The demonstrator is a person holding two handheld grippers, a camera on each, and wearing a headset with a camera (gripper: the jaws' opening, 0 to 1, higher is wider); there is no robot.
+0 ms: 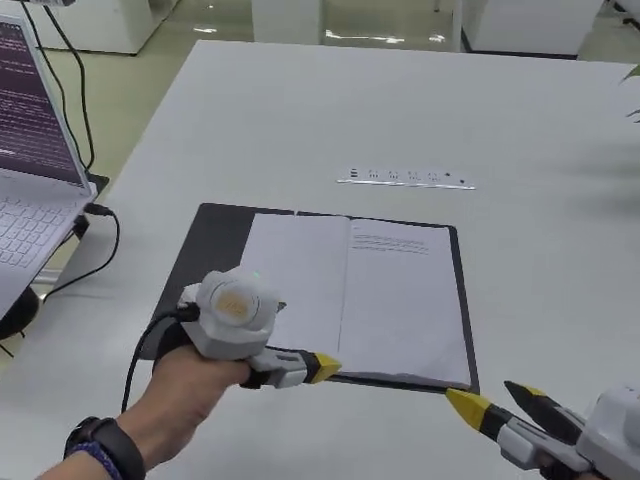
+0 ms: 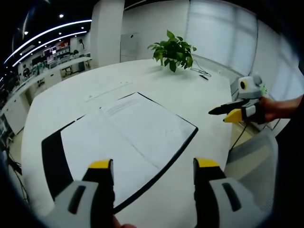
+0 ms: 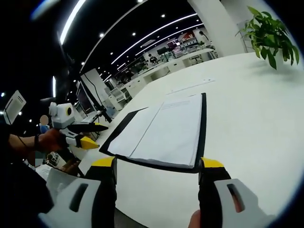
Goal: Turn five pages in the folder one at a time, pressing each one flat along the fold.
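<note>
Honestly nothing was legible here. The right page point(image 1: 405, 300) of the folder point(image 1: 205, 250) had a couple of faint printed lines at its top, way too small to make out. The laptop screen point(image 1: 30, 110) showed rows of light text on dark purple, all blur. The strip point(image 1: 405, 180) on the surface point(image 1: 300, 100) carried tiny marks, unreadable too.

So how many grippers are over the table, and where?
2. The left gripper is at the near edge of the folder, left of the fold; the right gripper is off its near right corner.
</note>
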